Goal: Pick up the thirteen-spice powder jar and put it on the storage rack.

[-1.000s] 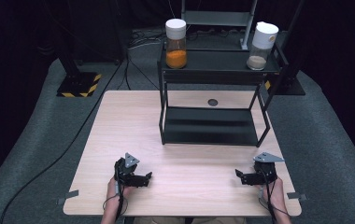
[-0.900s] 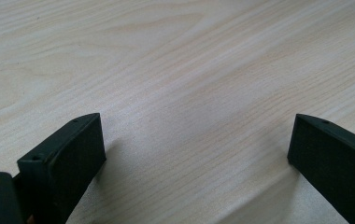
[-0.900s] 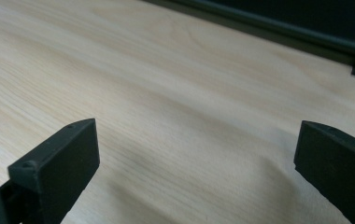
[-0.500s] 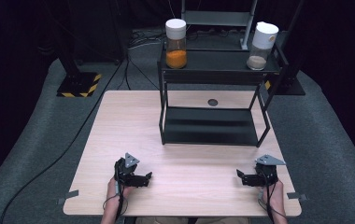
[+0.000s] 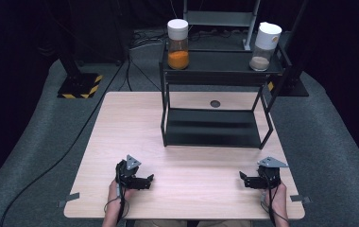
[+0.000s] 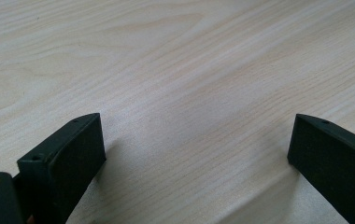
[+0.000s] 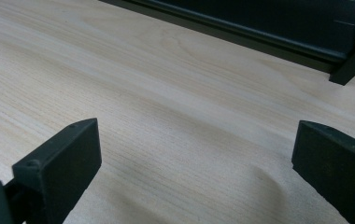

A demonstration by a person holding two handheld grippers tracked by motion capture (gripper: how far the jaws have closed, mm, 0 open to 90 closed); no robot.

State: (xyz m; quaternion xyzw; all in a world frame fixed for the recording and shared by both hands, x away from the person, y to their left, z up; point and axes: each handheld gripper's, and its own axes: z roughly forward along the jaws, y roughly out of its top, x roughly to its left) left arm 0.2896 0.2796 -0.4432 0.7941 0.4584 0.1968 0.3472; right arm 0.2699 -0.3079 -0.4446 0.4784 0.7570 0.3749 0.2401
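Black-jawed left tool [image 5: 150,179]: held in the person's left hand [image 5: 117,191] low over the pale wood counter [image 5: 121,123], near its front edge and well in front of the black shelf rack [image 5: 215,127], off that rack's left front leg. Place and pose match the earlier high views; no shift visible. Long axis lies level, roughly along the front edge of the counter, tips pointing toward the right tool. Jaws stand wide, with bare wood grain between them in the left gripper view [image 6: 196,140]; nothing held.

Black-jawed right tool [image 5: 242,178]: held in the right hand [image 5: 276,196], in front of the rack's right front leg, also near the counter's front edge. Compared with the earlier high views, any change is too slight to tell. Long axis level, tips pointing toward the left tool, so the two face each other, well apart. Jaws wide and empty in the right gripper view [image 7: 196,149], where the rack's lower shelf edge crosses the top.

Rack: stands at mid-counter toward the back, two tiers. On its top tier, jar of orange powder [image 5: 178,39] at the left end, white-lidded jar of tan powder [image 5: 265,40] at the right end, both upright.
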